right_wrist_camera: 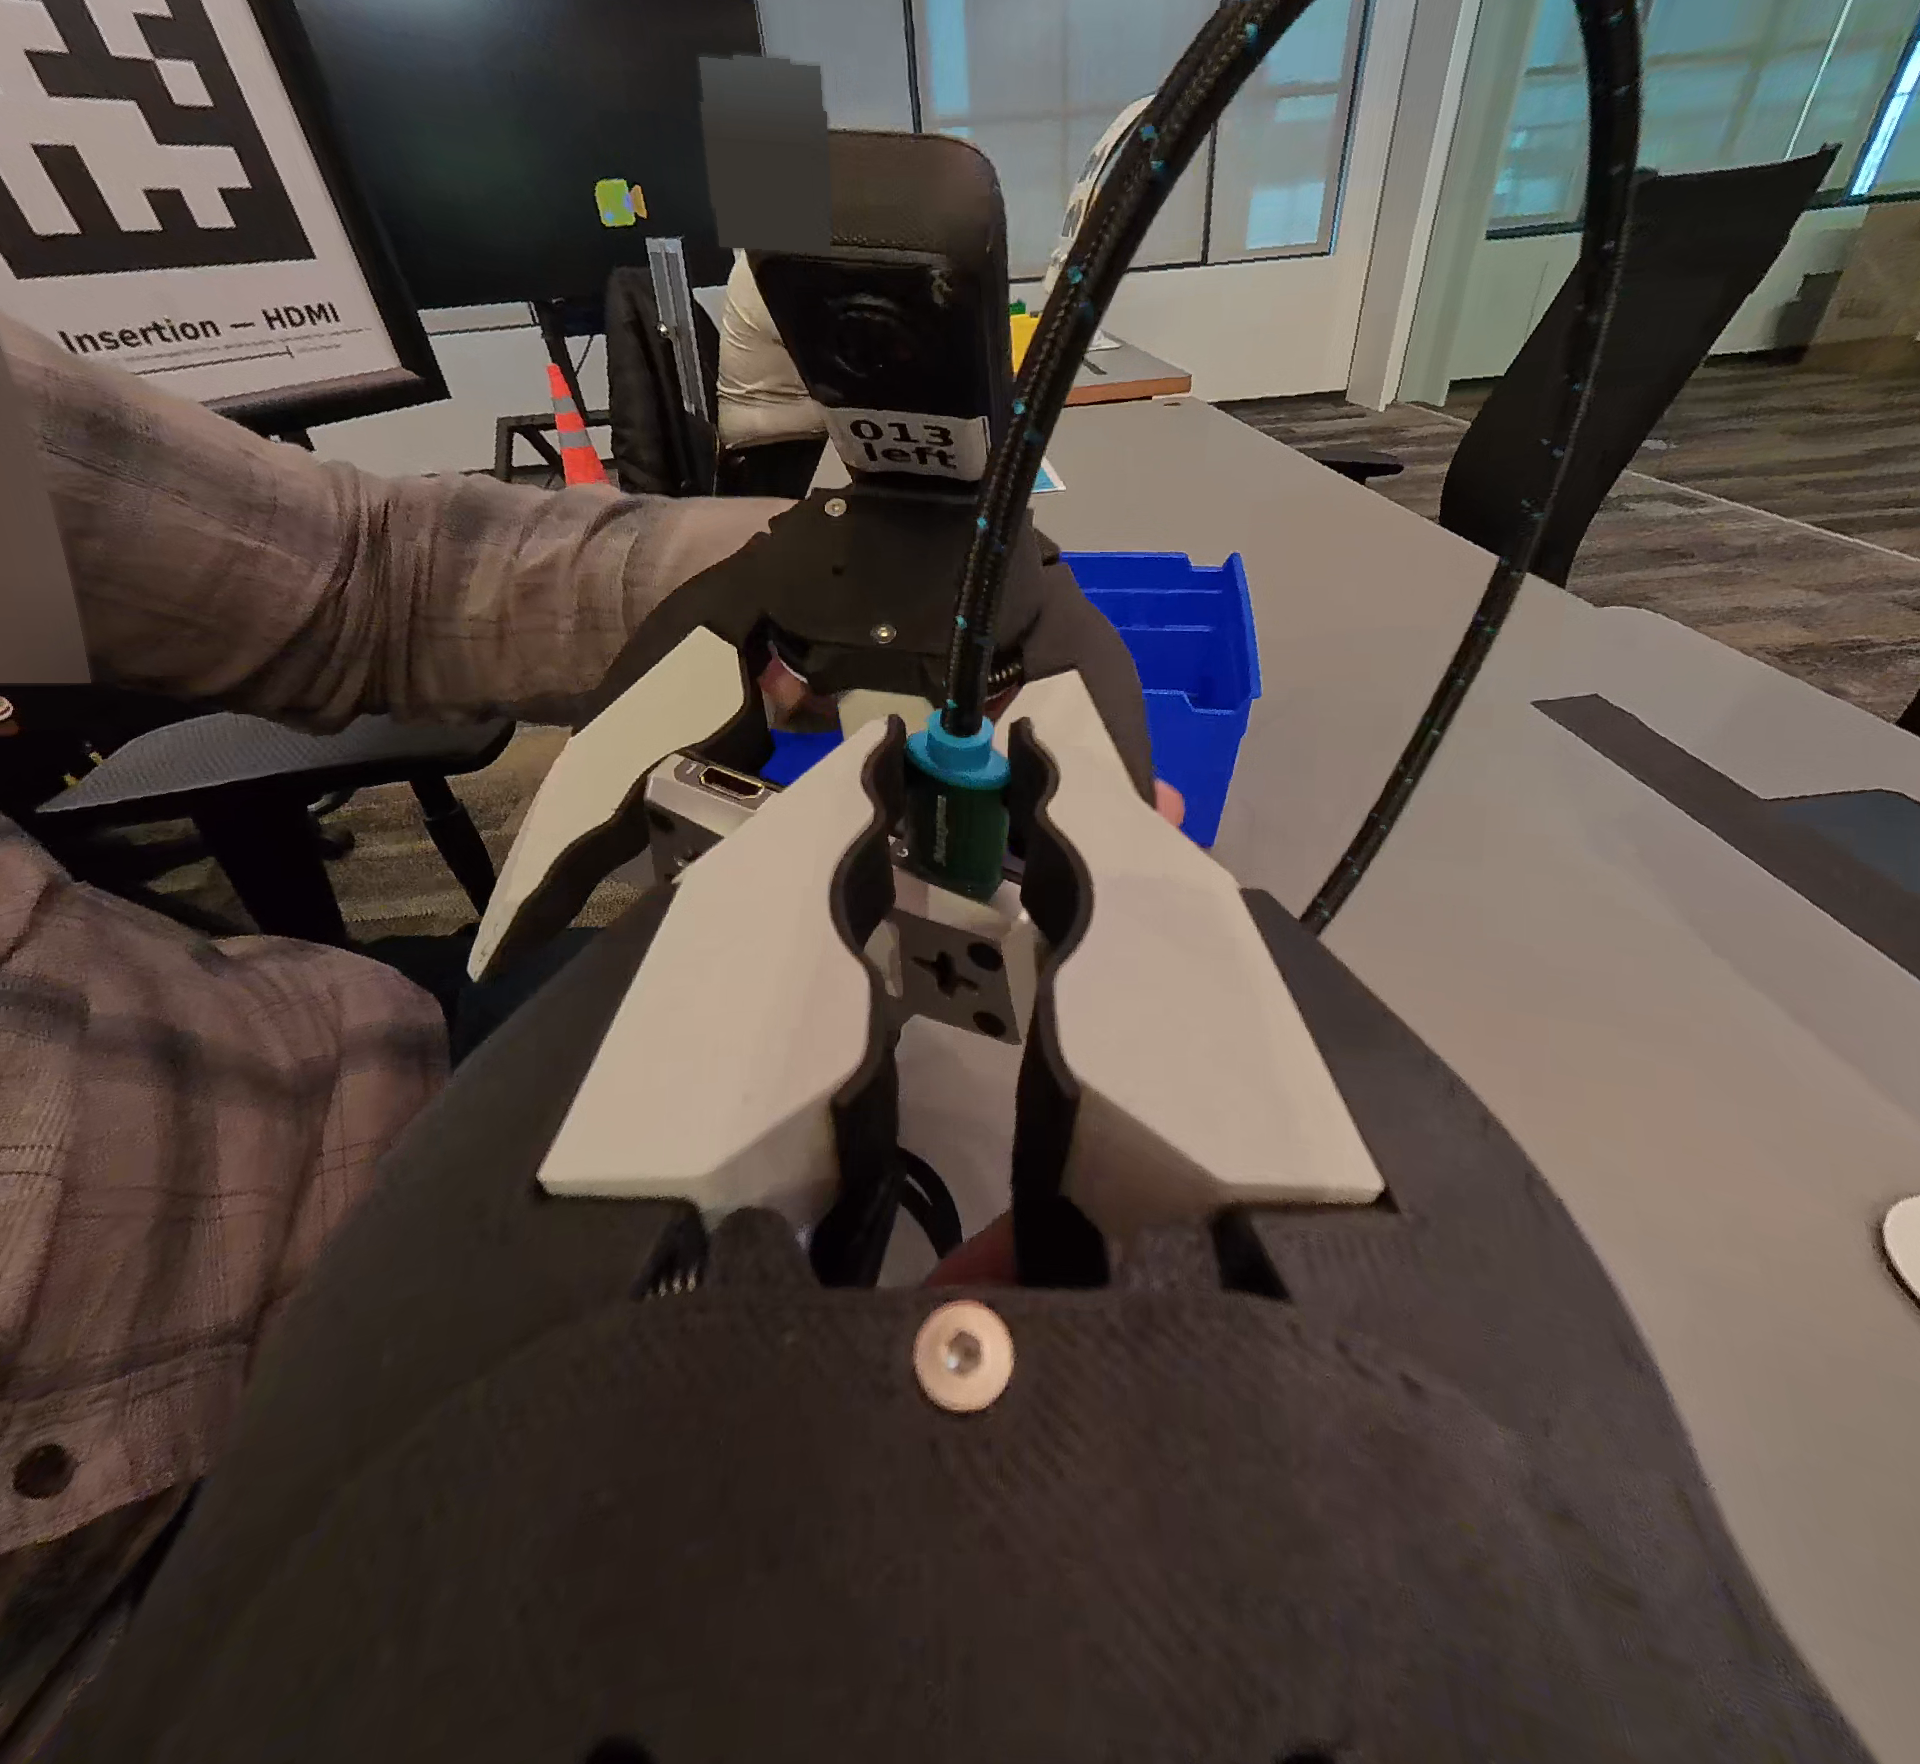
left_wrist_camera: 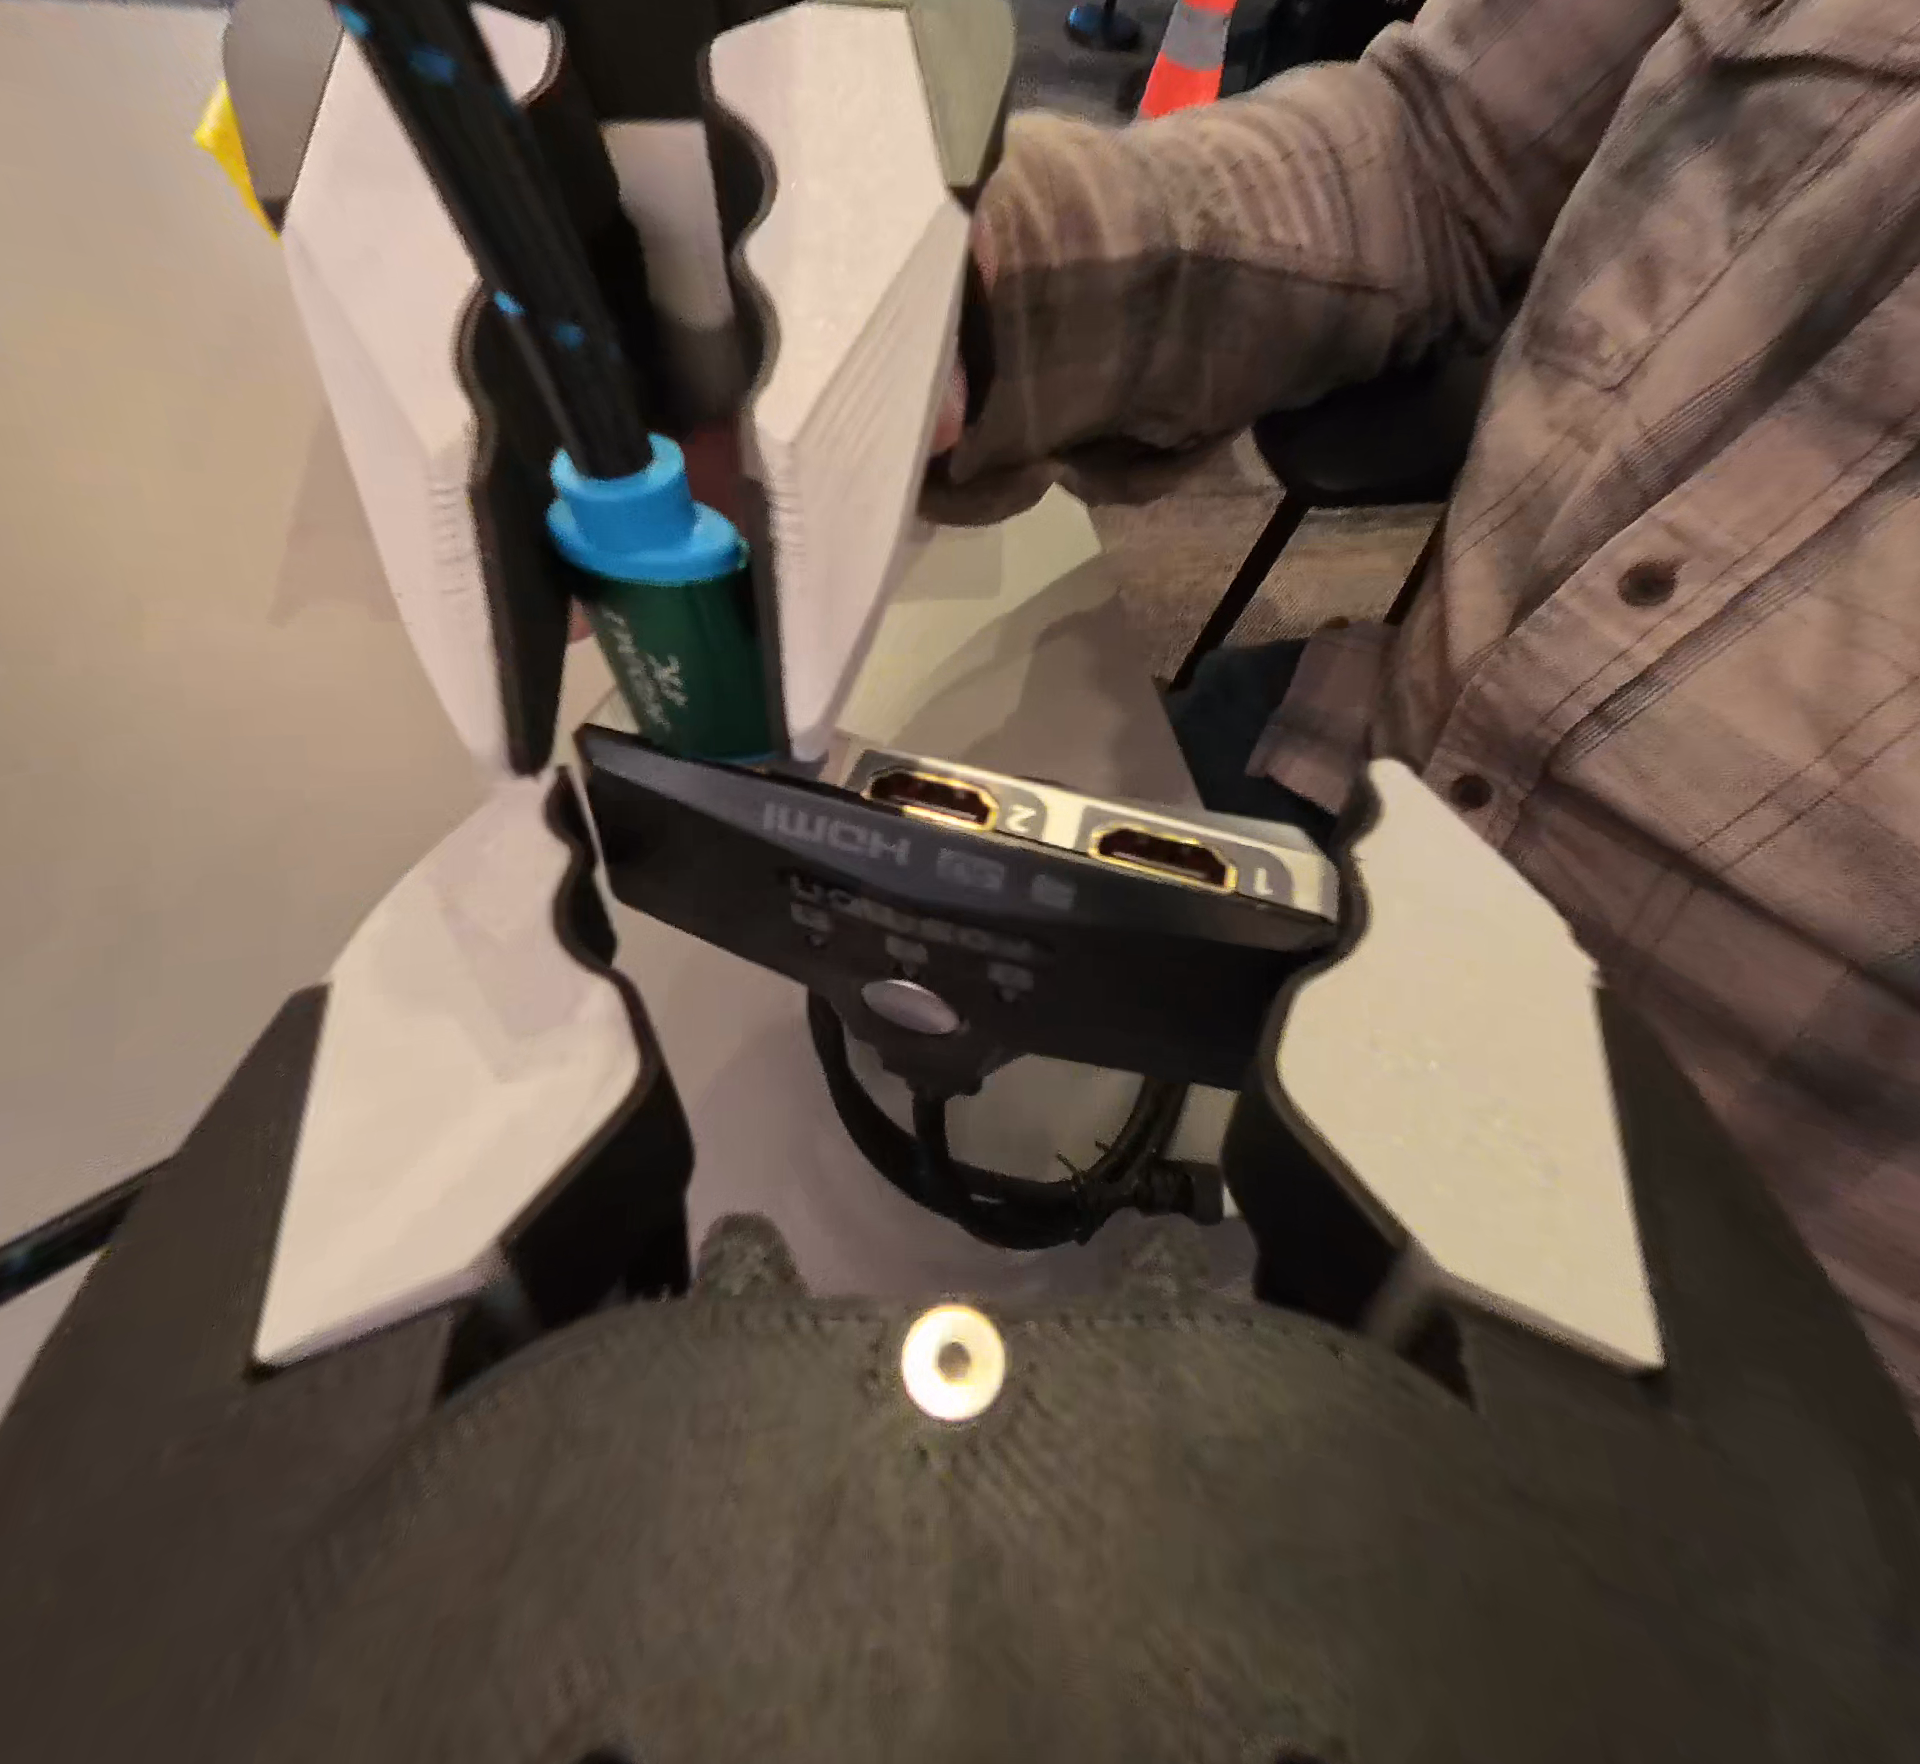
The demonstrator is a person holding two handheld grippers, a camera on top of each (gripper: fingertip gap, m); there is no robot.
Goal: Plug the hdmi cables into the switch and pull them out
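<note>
Green anodised metal sleeves the HDMI plug [right_wrist_camera: 951, 831], rigid and slick, best pinched across its flat sides; its braided cable [right_wrist_camera: 1496, 260] is springy. The right hand-held gripper [right_wrist_camera: 961, 841] clamps it at the switch [left_wrist_camera: 935, 893], which the left hand-held gripper [left_wrist_camera: 956, 883] grips above the counter [right_wrist_camera: 1507, 1039].

Even indoor light, window-lit background, fisheye edges, slight blur.
</note>
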